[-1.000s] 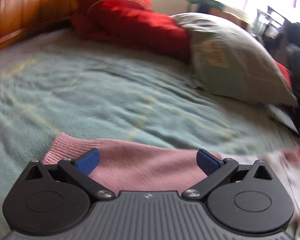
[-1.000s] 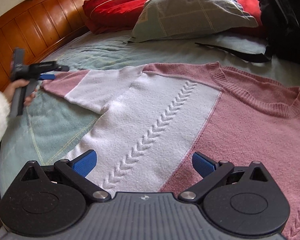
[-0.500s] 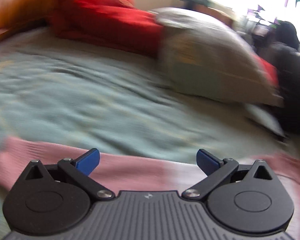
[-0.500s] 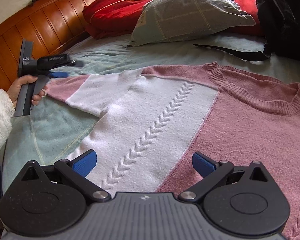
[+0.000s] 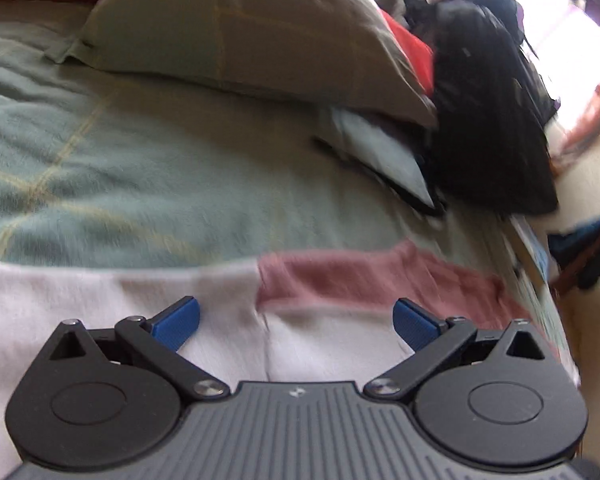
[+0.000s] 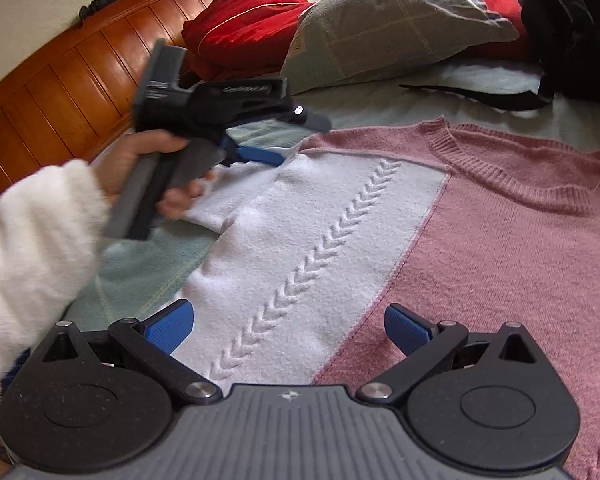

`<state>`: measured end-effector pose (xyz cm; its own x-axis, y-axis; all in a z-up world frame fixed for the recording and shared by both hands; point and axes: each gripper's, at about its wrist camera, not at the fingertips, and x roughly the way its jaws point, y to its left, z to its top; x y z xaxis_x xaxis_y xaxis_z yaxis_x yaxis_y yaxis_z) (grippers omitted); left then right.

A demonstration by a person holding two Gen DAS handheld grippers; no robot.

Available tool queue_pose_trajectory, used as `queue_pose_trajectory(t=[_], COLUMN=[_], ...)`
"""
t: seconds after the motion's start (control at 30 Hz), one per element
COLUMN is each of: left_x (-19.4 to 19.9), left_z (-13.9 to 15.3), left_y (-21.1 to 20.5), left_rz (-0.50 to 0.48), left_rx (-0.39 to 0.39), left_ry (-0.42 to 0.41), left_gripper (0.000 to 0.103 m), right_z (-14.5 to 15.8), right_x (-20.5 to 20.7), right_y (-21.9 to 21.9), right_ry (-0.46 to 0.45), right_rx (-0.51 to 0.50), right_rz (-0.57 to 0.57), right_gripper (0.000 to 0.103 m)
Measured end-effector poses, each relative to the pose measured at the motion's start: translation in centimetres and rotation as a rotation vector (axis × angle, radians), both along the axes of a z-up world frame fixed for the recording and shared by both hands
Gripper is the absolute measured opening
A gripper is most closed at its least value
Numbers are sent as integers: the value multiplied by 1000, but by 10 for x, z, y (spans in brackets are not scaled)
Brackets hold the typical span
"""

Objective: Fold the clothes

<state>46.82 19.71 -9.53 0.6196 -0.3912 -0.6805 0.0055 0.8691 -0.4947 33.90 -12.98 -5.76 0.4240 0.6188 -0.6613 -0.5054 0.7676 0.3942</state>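
Observation:
A pink and white knit sweater lies front-up and flat on the bed, its ribbed neckline to the far right. My right gripper is open just above the lower body of the sweater, over the seam between the white and pink panels. My left gripper is open too. It hovers over the sweater where the white sleeve meets the pink shoulder, with nothing between its fingers. In the right wrist view a hand in a white fluffy sleeve holds that gripper and hides the sleeve's outer end.
A green blanket covers the bed. A grey-green pillow and a red pillow lie at the wooden headboard. A black bag and a black strap sit beyond the neckline.
My left gripper has swept right along the sleeve, from the pink cuff to the shoulder, staying open. My right gripper has hardly moved.

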Motion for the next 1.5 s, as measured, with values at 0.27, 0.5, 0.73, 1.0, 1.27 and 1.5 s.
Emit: queue_pose_trajectory(t=[0.27, 0.5, 0.73, 1.0, 1.27, 1.5], left_x=[2, 13, 26, 29, 23, -49], left_z=[22, 4, 21, 7, 34, 86], left_y=[-24, -51, -73, -113, -103, -88], left_rz=[-7, -84, -48, -180, -98, -129], left_rx=[-33, -1, -7, -7, 45, 93], left_ry=[-44, 1, -49, 16, 3, 8], left_gripper=[102, 102, 102, 102, 102, 102], right_z=[-1, 1, -1, -2, -5, -8], right_x=[10, 8, 8, 8, 9, 12], right_y=[-28, -28, -34, -40, -52, -58], right_ry=[39, 38, 41, 55, 65, 84], right_rx=[77, 90, 95, 121, 144, 180], right_rz=[-77, -82, -99, -107, -127, -148], right_gripper=[103, 103, 103, 103, 103, 103])
